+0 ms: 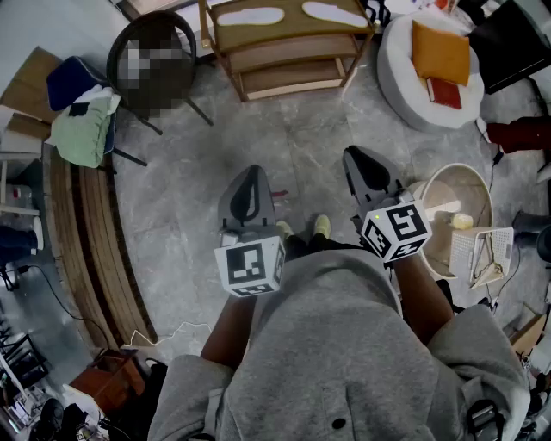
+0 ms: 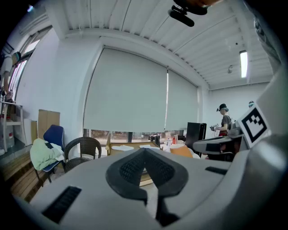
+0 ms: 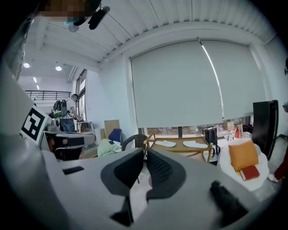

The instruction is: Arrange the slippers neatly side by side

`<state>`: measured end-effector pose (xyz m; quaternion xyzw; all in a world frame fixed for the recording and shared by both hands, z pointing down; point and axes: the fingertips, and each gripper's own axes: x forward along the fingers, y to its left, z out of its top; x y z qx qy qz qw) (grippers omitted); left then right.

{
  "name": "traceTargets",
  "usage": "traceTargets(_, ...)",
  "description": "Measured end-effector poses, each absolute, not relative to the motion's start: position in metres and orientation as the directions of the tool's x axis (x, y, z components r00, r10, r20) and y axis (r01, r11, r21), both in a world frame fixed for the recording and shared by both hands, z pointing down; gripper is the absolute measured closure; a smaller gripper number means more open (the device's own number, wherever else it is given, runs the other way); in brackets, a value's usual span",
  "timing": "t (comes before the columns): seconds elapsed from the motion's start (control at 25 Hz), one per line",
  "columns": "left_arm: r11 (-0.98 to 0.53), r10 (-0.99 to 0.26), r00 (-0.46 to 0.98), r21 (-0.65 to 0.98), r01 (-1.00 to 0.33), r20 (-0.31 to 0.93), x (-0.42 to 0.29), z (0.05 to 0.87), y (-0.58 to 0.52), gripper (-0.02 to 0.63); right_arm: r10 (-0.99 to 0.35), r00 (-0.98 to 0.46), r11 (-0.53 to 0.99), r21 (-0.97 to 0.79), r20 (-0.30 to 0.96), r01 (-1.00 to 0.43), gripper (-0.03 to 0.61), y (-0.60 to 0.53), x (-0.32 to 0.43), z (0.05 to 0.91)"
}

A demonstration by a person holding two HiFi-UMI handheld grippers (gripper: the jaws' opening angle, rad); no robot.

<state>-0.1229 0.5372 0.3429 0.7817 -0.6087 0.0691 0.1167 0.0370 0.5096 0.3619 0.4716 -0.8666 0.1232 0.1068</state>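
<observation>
I hold my left gripper out in front of me, and its two jaws are pressed together with nothing in them. My right gripper is just beside it, a little more forward. Its jaws are together too, with only a thin crack between the pads, and they hold nothing.

The two white slippers are far ahead of both tools, well apart from them. They lie on the top board of a wooden rack. One slipper lies straight ahead of my left gripper. The other slipper lies ahead of my right gripper. They lie flat, next to each other, with a bare strip of board between them.

A dark woven chair stands ahead and to the left of my left gripper. An orange cushion sits on a round white seat, ahead and to the right of my right gripper. A round pale basket stands close by on that gripper's right side.
</observation>
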Motion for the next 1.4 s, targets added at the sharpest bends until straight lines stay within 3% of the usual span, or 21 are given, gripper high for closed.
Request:
traceTargets(0.76,-0.218,-0.937,0.245,0.132,-0.967,0.248,-0.182,0.354,0.554,0.601,-0.789,-0.538,0.532,-0.109,0.297,-0.84,0.538,0.523,-0.015,0.374)
traceTargets(1.4,-0.235,-0.94,0.258,0.124,-0.964,0.224,-0.187,0.353,0.534,0.601,-0.794,-0.538,0.539,-0.08,0.285,-0.838,0.538,0.502,-0.021,0.372)
